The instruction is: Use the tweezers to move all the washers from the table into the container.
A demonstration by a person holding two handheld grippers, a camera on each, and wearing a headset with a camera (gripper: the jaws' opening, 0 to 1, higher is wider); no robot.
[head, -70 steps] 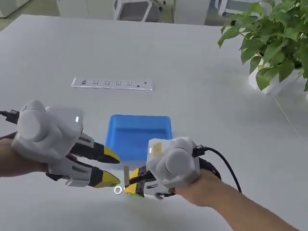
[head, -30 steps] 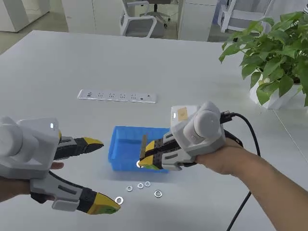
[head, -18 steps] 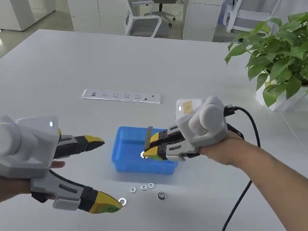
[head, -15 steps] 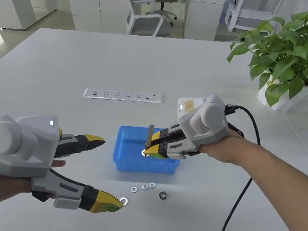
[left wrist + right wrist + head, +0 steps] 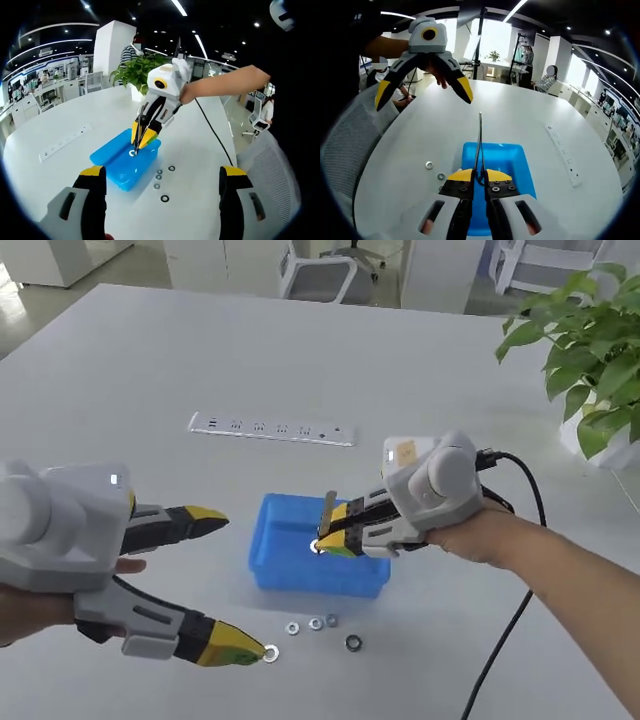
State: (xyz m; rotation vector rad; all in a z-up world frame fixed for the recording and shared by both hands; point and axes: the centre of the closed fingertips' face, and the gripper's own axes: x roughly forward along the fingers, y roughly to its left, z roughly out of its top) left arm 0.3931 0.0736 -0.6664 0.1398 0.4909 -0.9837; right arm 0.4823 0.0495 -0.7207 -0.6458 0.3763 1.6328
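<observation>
Your right claw (image 5: 340, 539), clamping tweezers (image 5: 327, 514) tipped with a washer (image 5: 317, 546), has moved from the counter (image 5: 150, 360) to over the blue container (image 5: 290, 577). Your left claw (image 5: 232, 585) gapes wide.

The head view looks forward and down over the table (image 5: 150, 360), the blue container (image 5: 310, 578) at lower centre. The two gripper views sit low and near, facing each other across that container, which lies just below centre in both, with loose washers (image 5: 315, 623) beside it.
</observation>
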